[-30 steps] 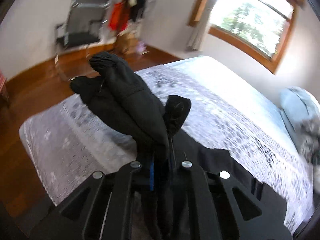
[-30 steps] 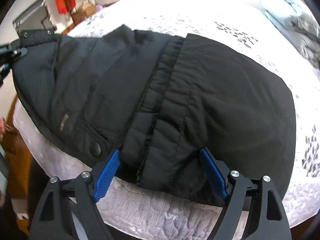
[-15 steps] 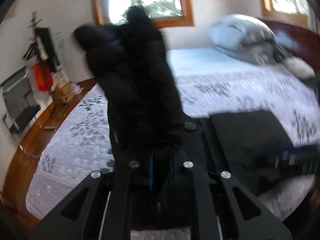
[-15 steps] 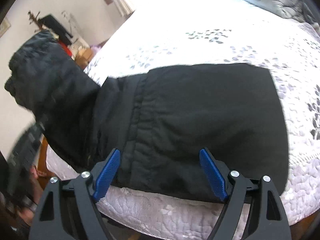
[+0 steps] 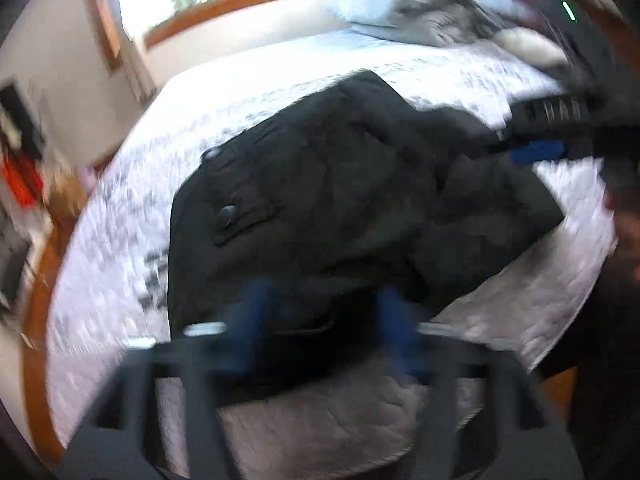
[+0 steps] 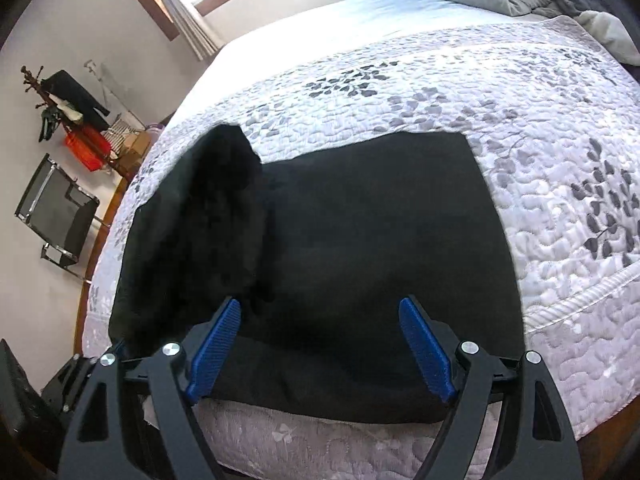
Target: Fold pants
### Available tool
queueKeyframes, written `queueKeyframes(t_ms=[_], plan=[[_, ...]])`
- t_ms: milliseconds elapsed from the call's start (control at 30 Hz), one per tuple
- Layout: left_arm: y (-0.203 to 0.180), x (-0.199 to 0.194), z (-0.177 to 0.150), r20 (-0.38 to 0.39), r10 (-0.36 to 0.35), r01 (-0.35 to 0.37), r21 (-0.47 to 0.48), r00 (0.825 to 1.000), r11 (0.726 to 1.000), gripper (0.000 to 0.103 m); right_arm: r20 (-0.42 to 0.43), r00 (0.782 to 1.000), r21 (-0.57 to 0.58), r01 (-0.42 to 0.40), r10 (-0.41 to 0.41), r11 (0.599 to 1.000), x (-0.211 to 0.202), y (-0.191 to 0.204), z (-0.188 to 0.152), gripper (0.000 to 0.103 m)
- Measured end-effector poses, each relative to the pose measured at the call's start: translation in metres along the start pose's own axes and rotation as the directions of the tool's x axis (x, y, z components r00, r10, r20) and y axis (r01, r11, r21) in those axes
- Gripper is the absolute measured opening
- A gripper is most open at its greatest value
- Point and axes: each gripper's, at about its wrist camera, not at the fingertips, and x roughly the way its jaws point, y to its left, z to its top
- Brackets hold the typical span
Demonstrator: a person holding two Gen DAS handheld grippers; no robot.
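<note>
The left hand-held gripper [image 5: 320, 316], which half a second ago held a bunched leg of the black pants [image 6: 320, 240] aloft with its fingers pinched together, now shows them spread apart and empty, though blur softens the view. The pants lie folded on the quilted bed [image 6: 520, 120], the released leg heaped toward nine o'clock. The right hand-held gripper [image 6: 320, 344] hovers wide apart at the near edge, so the fold looks laid down, perhaps needing smoothing.

No readable text anywhere, honestly. No labels, brands or numbers show up. The left wrist view's too blurry anyway.
</note>
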Motion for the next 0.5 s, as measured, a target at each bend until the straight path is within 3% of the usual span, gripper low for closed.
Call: queueKeyframes(t_ms=[67, 167, 267, 333, 400, 500], plan=[[0.019, -0.012, 0.005, 0.03, -0.011, 0.013, -0.092, 1.0, 0.996, 0.09, 0.004, 1.0, -0.019, 0.015, -0.015, 1.0, 0.001, 0.005, 0.008, 0.083], [0.045, -0.018, 0.015, -0.005, -0.075, 0.072, -0.226, 0.997, 0.972, 0.09, 0.017, 1.0, -0.053, 0.012, -0.011, 0.999, -0.007, 0.015, 0.016, 0.094], [0.071, -0.005, 0.019, -0.106, -0.051, 0.011, -0.347, 0.993, 0.938, 0.091, -0.011, 0.999, -0.069, -0.035, 0.035, 0.997, -0.004, 0.026, 0.024, 0.099], [0.089, 0.01, 0.017, -0.194, -0.02, -0.063, -0.408, 0.981, 0.911, 0.091, -0.061, 0.997, -0.082, -0.043, 0.038, 0.996, 0.006, 0.035, 0.026, 0.099], [0.103, 0.02, 0.012, -0.236, 0.0, -0.108, -0.445, 0.972, 0.889, 0.091, -0.094, 0.996, -0.105, -0.019, 0.009, 0.994, 0.015, 0.043, 0.025, 0.099], [0.116, 0.027, 0.008, -0.251, -0.011, -0.118, -0.491, 0.968, 0.863, 0.091, -0.14, 0.99, -0.108, -0.002, -0.013, 0.994, 0.032, 0.047, 0.023, 0.099]])
